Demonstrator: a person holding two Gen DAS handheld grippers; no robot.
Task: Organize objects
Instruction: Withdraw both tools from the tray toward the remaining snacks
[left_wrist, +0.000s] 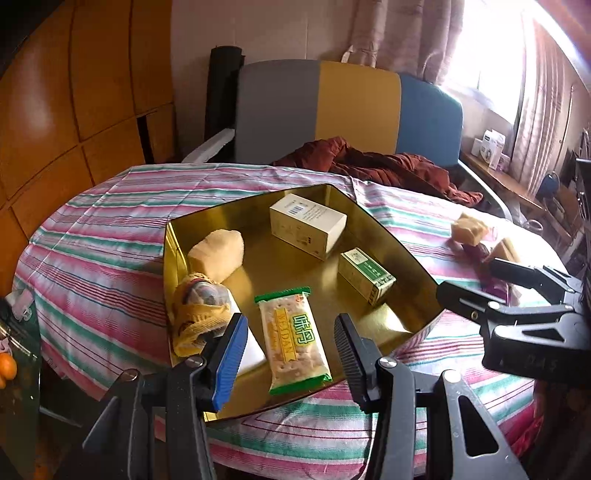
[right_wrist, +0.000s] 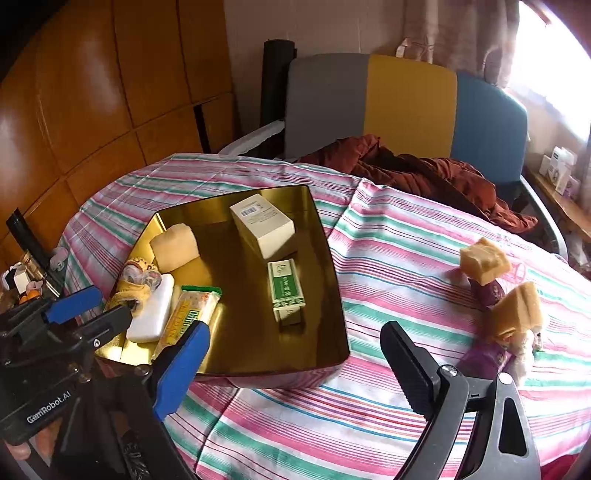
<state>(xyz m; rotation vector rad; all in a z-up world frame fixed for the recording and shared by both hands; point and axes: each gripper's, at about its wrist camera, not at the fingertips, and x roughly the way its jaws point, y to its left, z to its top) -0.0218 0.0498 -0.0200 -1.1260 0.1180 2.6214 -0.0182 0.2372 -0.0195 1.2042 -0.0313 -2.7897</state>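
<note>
Counter (right_wrist: 369, 424): round, covered by a cloth striped in pink, green and white
Tray (left_wrist: 402, 254): gold, shiny, shallow-walled, set on the counter's left half as seen from the right wrist
White carton (left_wrist: 308, 225): lies at the far end of the tray, barcode on its upper face
Green-and-white carton (left_wrist: 365, 275): lies in the tray just nearer than the white carton, apart from it
Cracker packet (left_wrist: 291, 339): green-edged, lettered WEIDAN, flat at the tray's near edge
White soap-like block (right_wrist: 151, 314): beside the cracker packet, on its left
Yellow knitted pouch (left_wrist: 197, 314): against the tray's left wall, resting partly on the white block
Pale wrapped bun (left_wrist: 218, 253): farther along the same wall
Two tan wrapped blocks (right_wrist: 484, 260): outside the tray, on the cloth at right, near a purple packet (right_wrist: 487, 360)
Left gripper (left_wrist: 290, 354): jaws part spread, nothing between the pads, hanging above the cracker packet
Right gripper (right_wrist: 295, 365): jaws spread wide and empty, above the tray's near right corner and bare cloth
Chair (left_wrist: 354, 107): behind the counter, back in grey, yellow and blue, a rust-red garment (left_wrist: 388, 166) heaped on the seat
</note>
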